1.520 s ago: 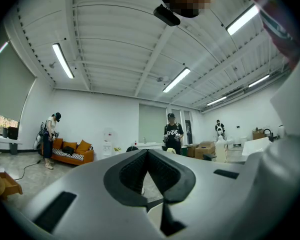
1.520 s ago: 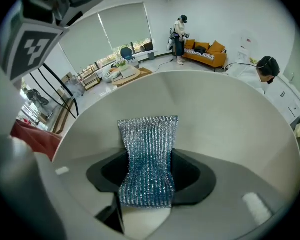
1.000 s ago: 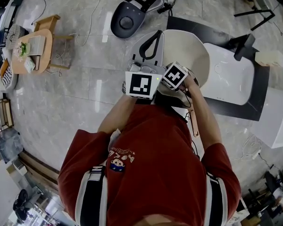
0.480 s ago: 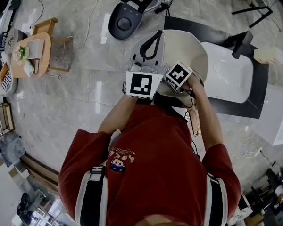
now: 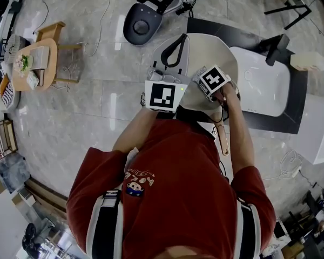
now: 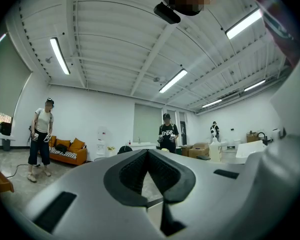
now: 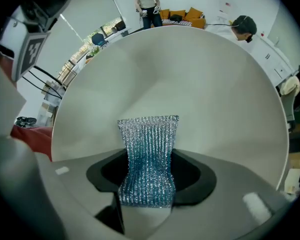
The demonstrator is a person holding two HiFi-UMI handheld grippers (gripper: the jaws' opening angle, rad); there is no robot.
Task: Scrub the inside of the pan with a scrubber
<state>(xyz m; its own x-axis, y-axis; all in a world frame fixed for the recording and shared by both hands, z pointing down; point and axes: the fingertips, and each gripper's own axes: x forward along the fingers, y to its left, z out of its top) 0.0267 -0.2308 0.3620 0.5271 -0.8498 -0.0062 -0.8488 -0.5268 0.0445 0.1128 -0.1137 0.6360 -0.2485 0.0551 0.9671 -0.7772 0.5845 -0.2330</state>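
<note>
The cream pan [image 5: 216, 53] lies at the left end of the black counter. Its wooden handle [image 5: 222, 139] points back toward me. In the right gripper view the pan's pale inside [image 7: 190, 94] fills the frame. My right gripper [image 7: 149, 184] is shut on a blue-silver mesh scrubber [image 7: 150, 149], whose free end stands up over the pan's inside. From the head view the right gripper [image 5: 214, 81] sits over the pan's near half. My left gripper [image 5: 178, 42] is beside the pan's left rim, pointing forward. In its own view the left gripper [image 6: 149, 153] is shut, with nothing seen between the pads.
A white sink [image 5: 262, 85] with a black faucet [image 5: 278, 50] is set in the counter [image 5: 298, 109] right of the pan. A pale bottle [image 5: 310, 62] stands at the far right. A round wooden table [image 5: 35, 58] is at the left. Two people [image 6: 40, 134] [image 6: 166, 133] stand in the room.
My right gripper has moved right and a little forward over the pan. The left gripper has hardly moved.
</note>
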